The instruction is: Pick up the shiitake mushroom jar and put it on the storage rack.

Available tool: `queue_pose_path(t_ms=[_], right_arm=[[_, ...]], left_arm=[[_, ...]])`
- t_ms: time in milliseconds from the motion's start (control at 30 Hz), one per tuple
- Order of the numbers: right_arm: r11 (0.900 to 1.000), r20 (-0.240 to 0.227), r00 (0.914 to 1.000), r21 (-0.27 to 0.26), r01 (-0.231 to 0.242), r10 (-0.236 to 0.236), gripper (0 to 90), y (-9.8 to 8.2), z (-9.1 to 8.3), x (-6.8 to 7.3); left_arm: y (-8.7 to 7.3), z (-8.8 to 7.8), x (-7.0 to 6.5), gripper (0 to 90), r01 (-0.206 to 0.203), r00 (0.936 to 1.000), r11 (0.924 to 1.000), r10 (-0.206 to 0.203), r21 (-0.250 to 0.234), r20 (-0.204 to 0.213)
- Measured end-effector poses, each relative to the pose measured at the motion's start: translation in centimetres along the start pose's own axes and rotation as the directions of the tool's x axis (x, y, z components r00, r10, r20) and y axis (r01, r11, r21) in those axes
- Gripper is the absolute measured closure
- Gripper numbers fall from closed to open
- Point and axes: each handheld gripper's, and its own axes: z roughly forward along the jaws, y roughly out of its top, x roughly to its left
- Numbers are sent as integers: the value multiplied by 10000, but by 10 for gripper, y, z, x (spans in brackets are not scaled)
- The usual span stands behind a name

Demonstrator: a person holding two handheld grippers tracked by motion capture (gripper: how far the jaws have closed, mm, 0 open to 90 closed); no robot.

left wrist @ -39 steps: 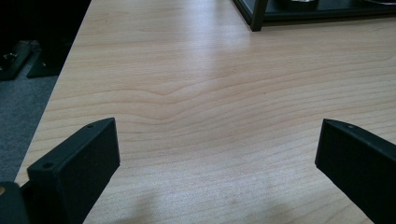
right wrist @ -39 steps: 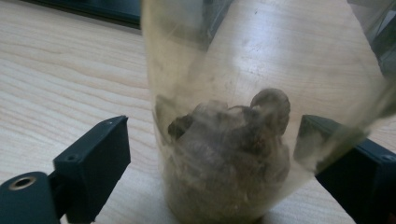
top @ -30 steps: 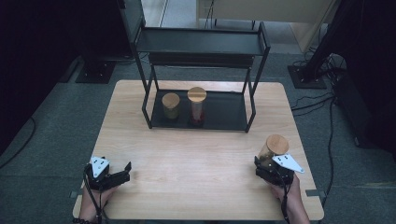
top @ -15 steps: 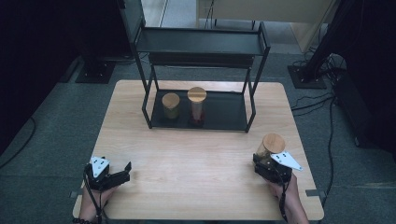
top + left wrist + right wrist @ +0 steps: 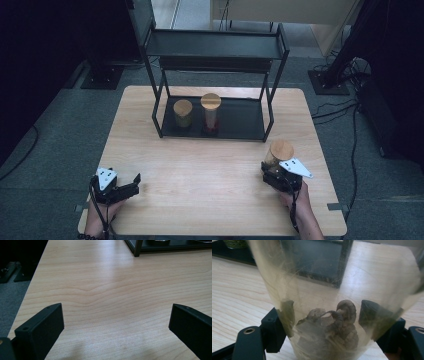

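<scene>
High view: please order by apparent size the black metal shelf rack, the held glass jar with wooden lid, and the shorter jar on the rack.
Largest: black metal shelf rack.
Held glass jar and shorter jar look alike; unranked.

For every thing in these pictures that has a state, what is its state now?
Right gripper: shut on the glass jar.
Glass jar: lid on, held, brown pieces at its bottom.
Left gripper: open, nothing between its jaws.
Short jar: upright on the rack's lower shelf, lid on.
Tall jar: upright beside it, lid on.
Rack: top shelf bare.
</scene>
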Motion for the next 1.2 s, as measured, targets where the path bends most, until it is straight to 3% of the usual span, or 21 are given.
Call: queue_pose_path(t_ms=[567,1200], right_arm=[[9998,-556,9983,-87,167,-172,248,17,20,26],[9993,-725,9966,-87,375,-380,248,42,49,47]], left_arm=[[0,0,0,1,10,10000,10000,-10,-35,43],[0,0,1,0,80,9999,9999,-80,-78,78]])
